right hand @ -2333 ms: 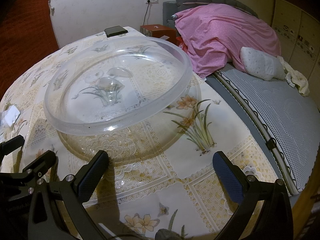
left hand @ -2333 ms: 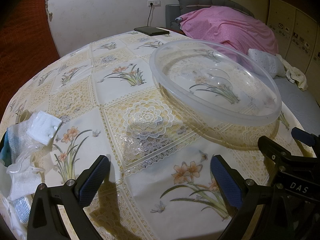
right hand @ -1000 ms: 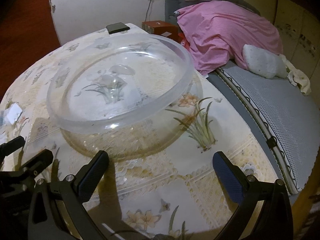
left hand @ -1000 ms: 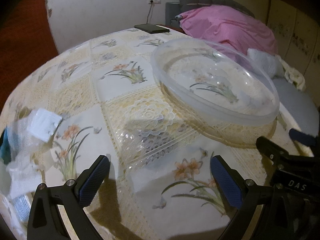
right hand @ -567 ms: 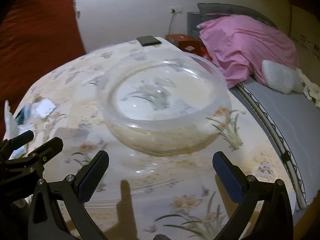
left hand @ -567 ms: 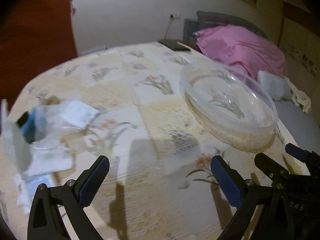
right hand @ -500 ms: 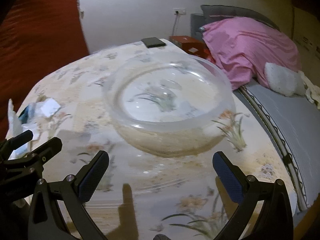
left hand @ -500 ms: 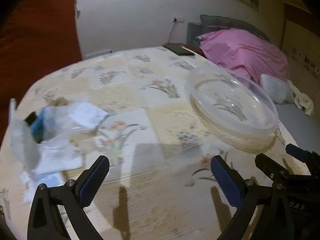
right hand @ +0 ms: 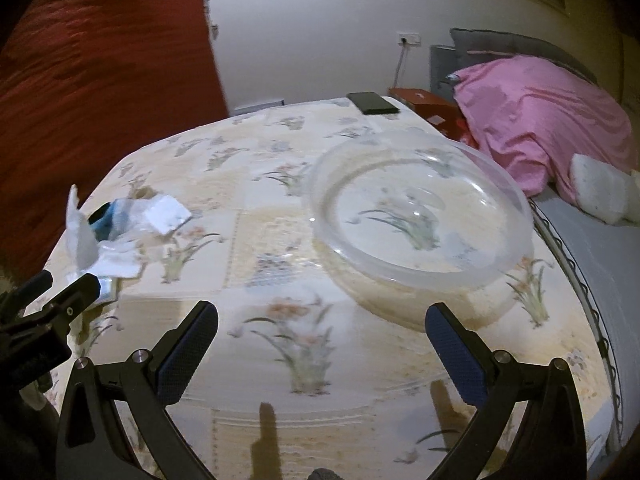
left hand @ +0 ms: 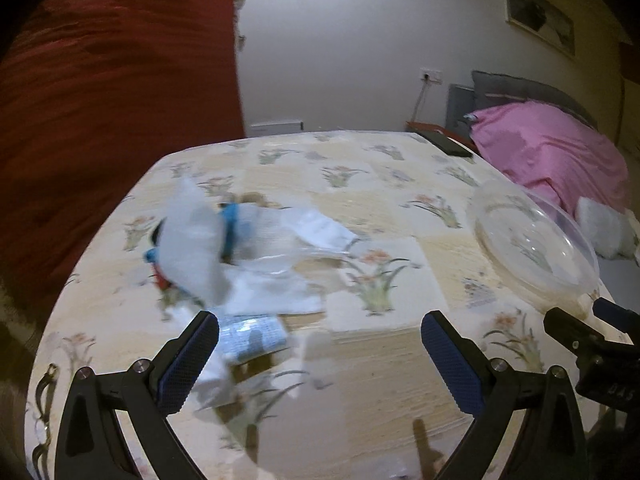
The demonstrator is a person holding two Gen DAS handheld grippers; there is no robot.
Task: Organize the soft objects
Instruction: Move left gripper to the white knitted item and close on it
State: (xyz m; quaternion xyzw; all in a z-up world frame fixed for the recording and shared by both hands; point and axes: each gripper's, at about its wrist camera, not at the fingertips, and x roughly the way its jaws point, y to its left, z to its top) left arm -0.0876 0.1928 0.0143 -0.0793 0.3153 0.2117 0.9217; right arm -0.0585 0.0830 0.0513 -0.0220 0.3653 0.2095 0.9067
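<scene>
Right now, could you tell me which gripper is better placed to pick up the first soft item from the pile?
The left gripper: it is open and the pile of soft items lies just ahead of its left finger, while the right gripper faces the clear bowl.

Left gripper swings toward the soft pile

The left gripper [left hand: 320, 354] now faces the pile of cloths and packets [left hand: 240, 264], just beyond its left finger; the bowl [left hand: 532, 240] slides far right.

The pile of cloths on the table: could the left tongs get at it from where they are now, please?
Probably yes: the left tongs are open, and the pile of cloths lies just ahead with nothing between.
</scene>
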